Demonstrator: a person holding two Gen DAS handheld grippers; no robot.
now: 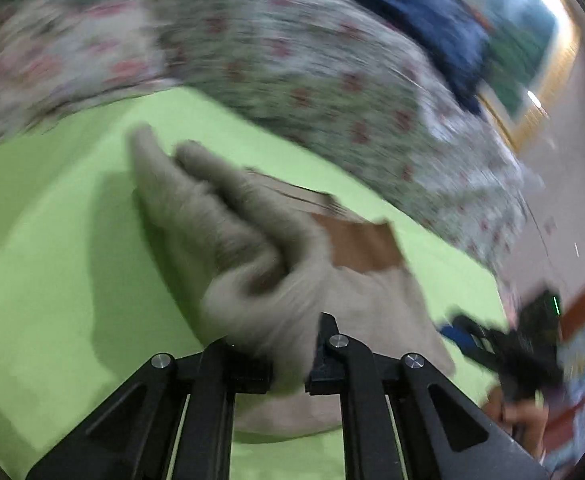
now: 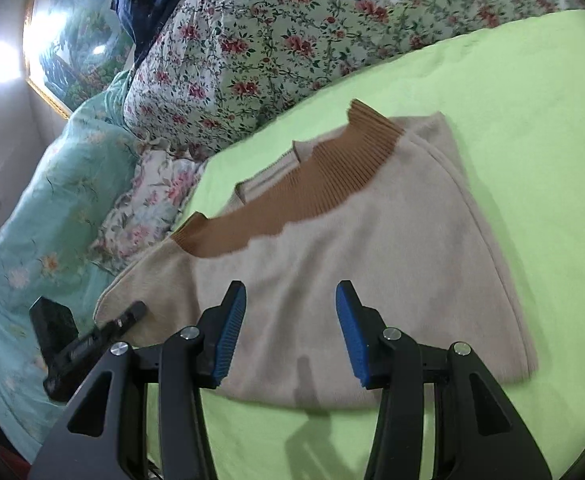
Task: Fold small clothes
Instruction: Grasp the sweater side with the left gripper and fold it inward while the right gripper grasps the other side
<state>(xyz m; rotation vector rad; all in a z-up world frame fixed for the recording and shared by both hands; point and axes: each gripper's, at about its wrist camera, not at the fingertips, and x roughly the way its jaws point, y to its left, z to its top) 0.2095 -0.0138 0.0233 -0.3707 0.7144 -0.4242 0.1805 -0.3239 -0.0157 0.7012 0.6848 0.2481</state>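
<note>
the beige sweater (image 2: 372, 248) is lying on the lime-green bed sheet (image 2: 512, 92), its brown ribbed collar (image 2: 312, 188) pointing toward the far side where the floral quilt (image 2: 272, 32) is piled, with a teal quilt (image 2: 32, 200) further to the left. the left tongs (image 1: 288, 372) are sitting clamped together on a bunched edge of the sweater's left side, and in the left wrist view that gathered part is standing up off the sheet in thick rolls, though motion blur is making the exact fold lines hard to read. the right tongs (image 2: 290, 332) are hanging apart above the near middle of the sweater, holding nothing, their blue pads (image 2: 232, 336) clear of the knit. from the right wrist view the garment's right side is looking as if it is already turned in, giving a fairly straight right edge, but i cannot tell this for certain. judging from this, the folding is only partly along: the left sleeve side is being picked up and is probably meant to be laid across the body, after which the sweater is likely needing a fold from the near hem toward the collar and some smoothing. no other small clothes or finished folded pile are showing in either view, so how many pieces are left is not something these views are giving.
</note>
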